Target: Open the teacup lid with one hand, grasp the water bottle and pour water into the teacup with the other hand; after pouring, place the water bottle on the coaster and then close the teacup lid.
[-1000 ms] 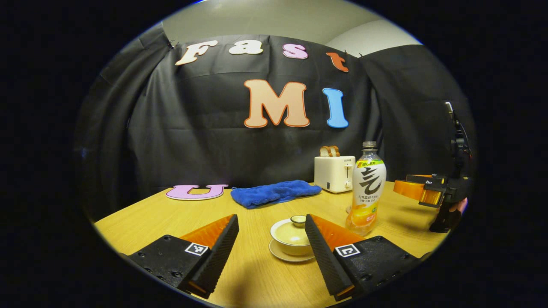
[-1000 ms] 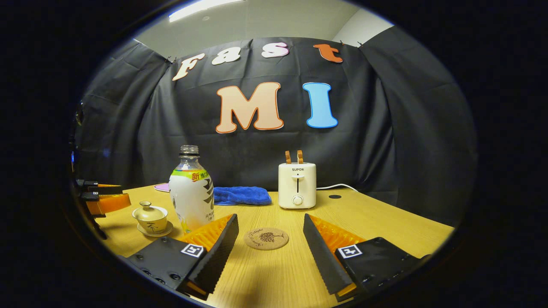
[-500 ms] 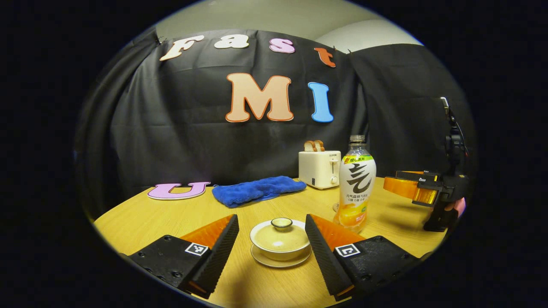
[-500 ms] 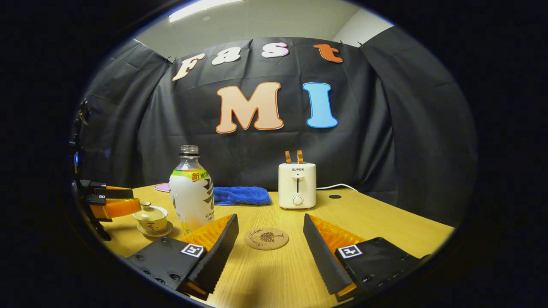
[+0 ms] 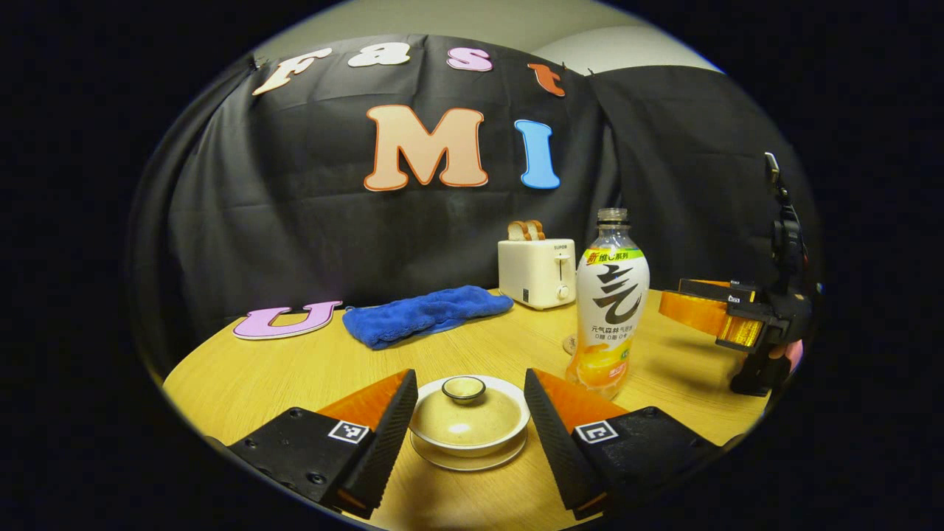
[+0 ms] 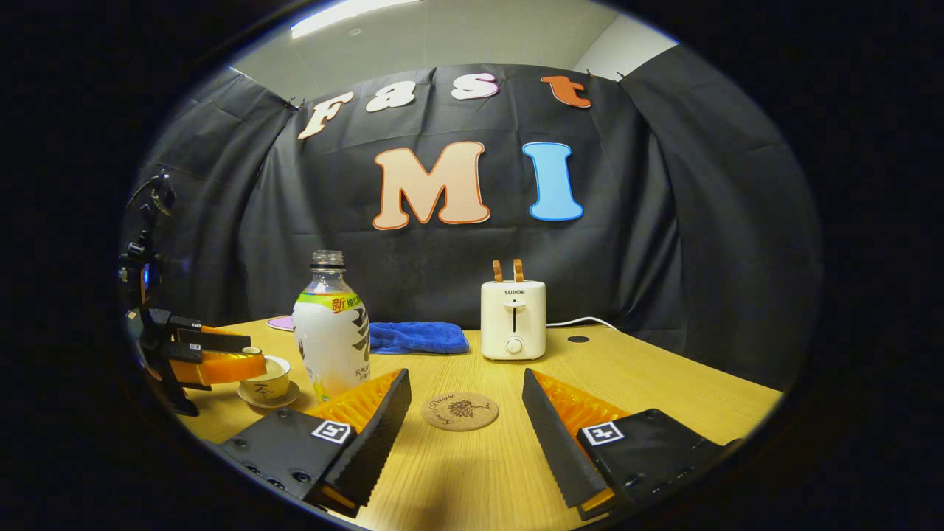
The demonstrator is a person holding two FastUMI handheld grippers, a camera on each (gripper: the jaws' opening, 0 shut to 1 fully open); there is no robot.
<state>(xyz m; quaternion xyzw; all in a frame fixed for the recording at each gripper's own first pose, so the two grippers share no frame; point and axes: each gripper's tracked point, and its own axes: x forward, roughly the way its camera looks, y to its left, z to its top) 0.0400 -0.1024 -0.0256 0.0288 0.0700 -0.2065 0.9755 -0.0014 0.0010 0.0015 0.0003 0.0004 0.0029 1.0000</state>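
Left gripper [image 5: 466, 424] wide open, empty, straddling the lidded teacup [image 5: 469, 420]. Right gripper [image 6: 466, 428] open, empty; water bottle [image 6: 331, 335] ahead-left. Risk: closing below the lid knob [image 5: 464, 389] would shove the teacup.

- One lidded teacup [image 5: 469, 417] on one saucer [image 5: 469, 461]
- One water bottle [image 5: 608, 299]
- One cork coaster [image 6: 459, 411]
- One toaster [image 6: 513, 319] holding two bread slices [image 6: 507, 270]
- One blue towel [image 5: 424, 315]
- Two grippers [image 5: 466, 426] [image 6: 464, 428]
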